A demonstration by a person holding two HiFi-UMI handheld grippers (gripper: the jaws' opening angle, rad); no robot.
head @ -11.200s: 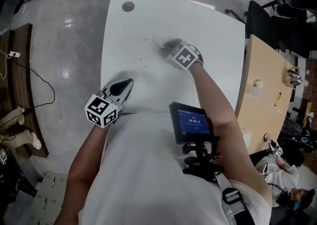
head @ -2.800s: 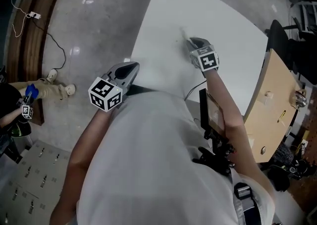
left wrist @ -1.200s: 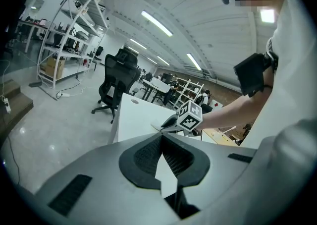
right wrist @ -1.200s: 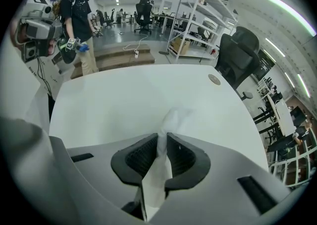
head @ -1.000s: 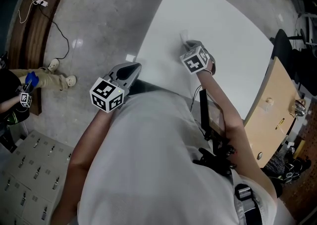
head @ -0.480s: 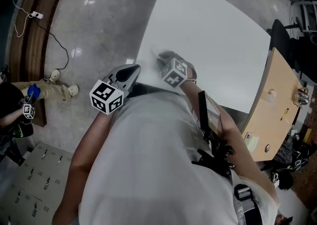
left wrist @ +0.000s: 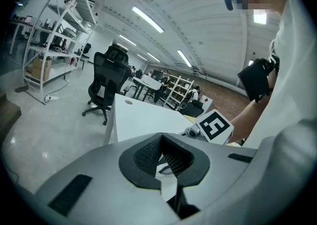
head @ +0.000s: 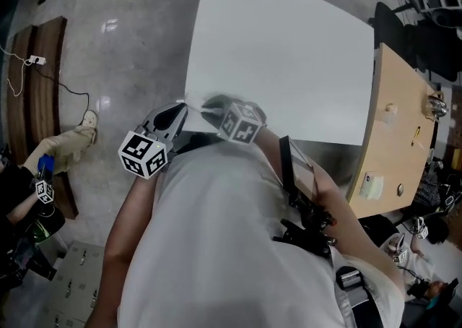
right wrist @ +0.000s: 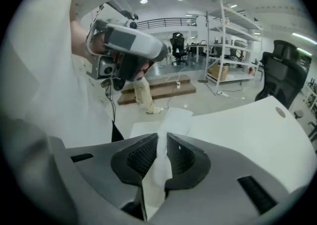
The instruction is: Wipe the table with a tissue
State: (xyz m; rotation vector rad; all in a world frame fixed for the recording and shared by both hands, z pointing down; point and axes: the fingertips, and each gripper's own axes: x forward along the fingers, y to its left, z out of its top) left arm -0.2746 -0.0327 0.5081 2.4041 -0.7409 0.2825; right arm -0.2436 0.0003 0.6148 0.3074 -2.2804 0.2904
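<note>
tissue (right wrist: 171,120): plain white
table (head: 289,45): plain white top
my right gripper (right wrist: 162,142): grey shell, with black ribbed pads (right wrist: 140,157)
my left gripper (left wrist: 161,142): the same grey and black
my marker cubes (head: 144,154): black squares on white
my shirt (head: 231,247): white
floor (head: 123,52): glossy grey
neighbouring desk (head: 404,124): pale wood
office chair (left wrist: 106,78): black

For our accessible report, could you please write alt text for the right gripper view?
The right gripper has its jaws shut on a white tissue, which sticks out forward over the edge of a white table. At upper left the person holds the left gripper, with shelves and a black office chair behind.
</note>
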